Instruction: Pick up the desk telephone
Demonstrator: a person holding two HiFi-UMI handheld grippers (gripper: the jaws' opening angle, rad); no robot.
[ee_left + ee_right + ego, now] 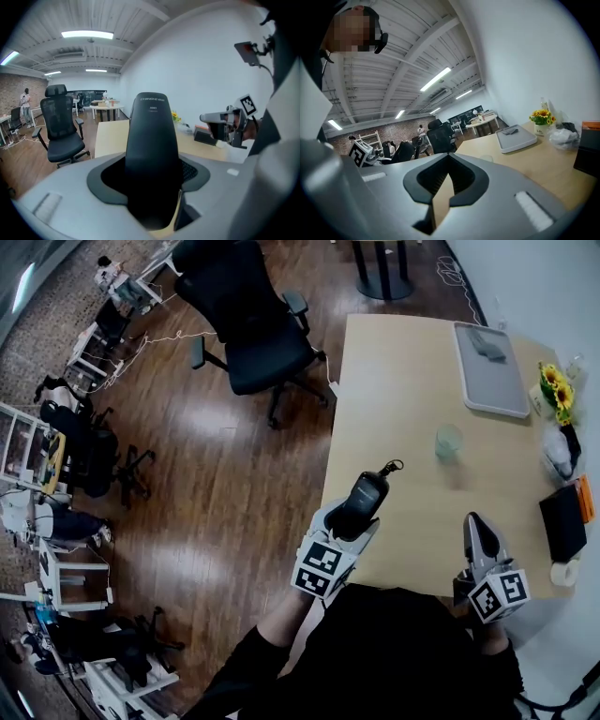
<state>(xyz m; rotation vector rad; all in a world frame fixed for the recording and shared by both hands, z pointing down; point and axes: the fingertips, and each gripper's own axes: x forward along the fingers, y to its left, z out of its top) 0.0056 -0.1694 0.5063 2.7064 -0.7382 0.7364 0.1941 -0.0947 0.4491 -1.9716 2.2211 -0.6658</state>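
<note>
Upper left of the head view, one black swivel office chair (248,324) sits on the brown wood floor (216,484), just off the pale wooden bench (403,362). Lower middle, the left gripper (349,524) has its fingers clamped on the black desk telephone handset (152,150), over the bench's near left corner. The white print near its top is too blurry to read. Then one clear glass (448,442). Lower right, the right gripper (476,532) has its fingers pressed together, empty. Upper right: one grey tray (489,367), one sunflower bunch (555,390).
</note>
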